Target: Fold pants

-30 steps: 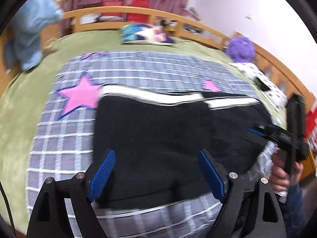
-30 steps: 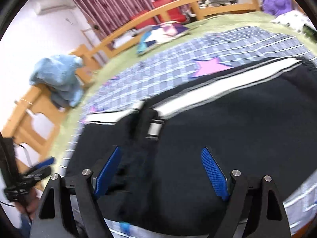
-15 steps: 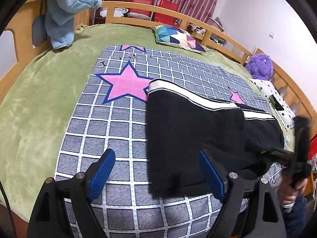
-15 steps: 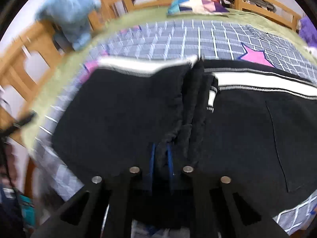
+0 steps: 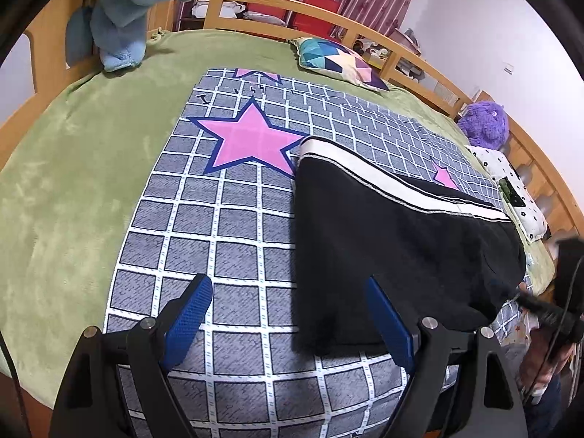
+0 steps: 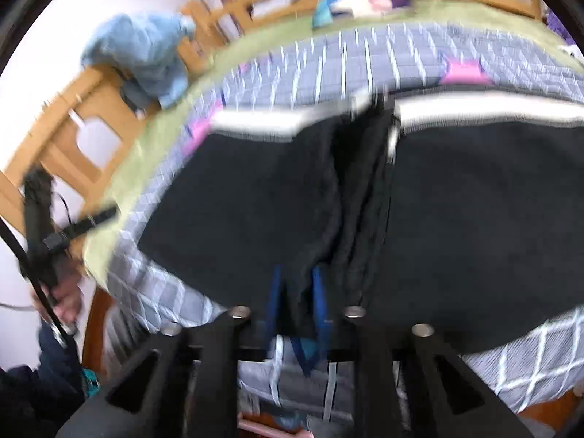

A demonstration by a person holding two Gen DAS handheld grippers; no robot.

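Right wrist view: the right gripper (image 6: 296, 294) pinches a bunched fold of the black pants (image 6: 456, 219) at the near edge. The left gripper (image 5: 288, 319) hangs wide apart over the checked blanket (image 5: 226, 226), pants beyond.

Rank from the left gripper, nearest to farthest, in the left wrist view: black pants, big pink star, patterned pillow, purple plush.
1. black pants, by the left gripper, right
2. big pink star, centre
3. patterned pillow and purple plush: both at the far rails, too close to call
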